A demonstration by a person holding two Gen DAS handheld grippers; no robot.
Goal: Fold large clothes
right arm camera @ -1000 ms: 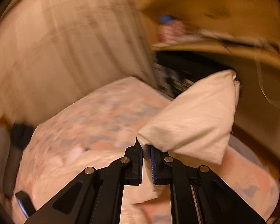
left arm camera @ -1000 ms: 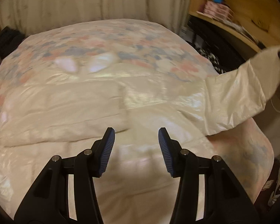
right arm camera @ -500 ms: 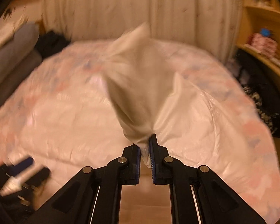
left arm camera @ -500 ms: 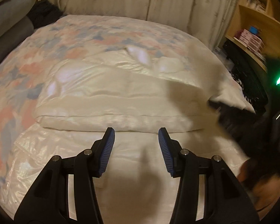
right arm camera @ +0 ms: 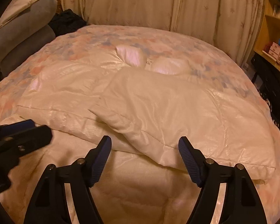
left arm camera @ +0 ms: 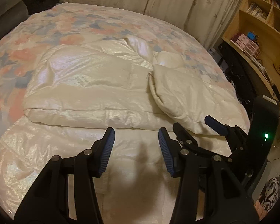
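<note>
A large cream, shiny padded coat [left arm camera: 95,85] lies spread on the bed, its left sleeve folded across the chest. The right sleeve [right arm camera: 158,112] lies folded over the body too, its cuff end [left arm camera: 158,78] near the middle. My right gripper [right arm camera: 144,145] hovers just in front of that sleeve's lower edge. Its jaws are opening and nothing is pressed between the pads. In the left wrist view it [left arm camera: 196,128] sits close to the right of my left gripper [left arm camera: 136,138]. The left one stands open over the coat's lower half, holding nothing, and shows at the left edge [right arm camera: 37,127] of the right wrist view.
The coat rests on a floral duvet [left arm camera: 56,24] that covers the bed. Pale curtains [right arm camera: 140,3] hang behind. Wooden shelves [left arm camera: 261,18] and dark clutter [left arm camera: 239,78] line the right side. Grey cushions [right arm camera: 22,29] and a black cloth [right arm camera: 69,22] lie at the back left.
The right gripper swung the right sleeve from out at the side over onto the coat, came down and let it go; its jaws went from shut to open. The left gripper shifted sideways.
</note>
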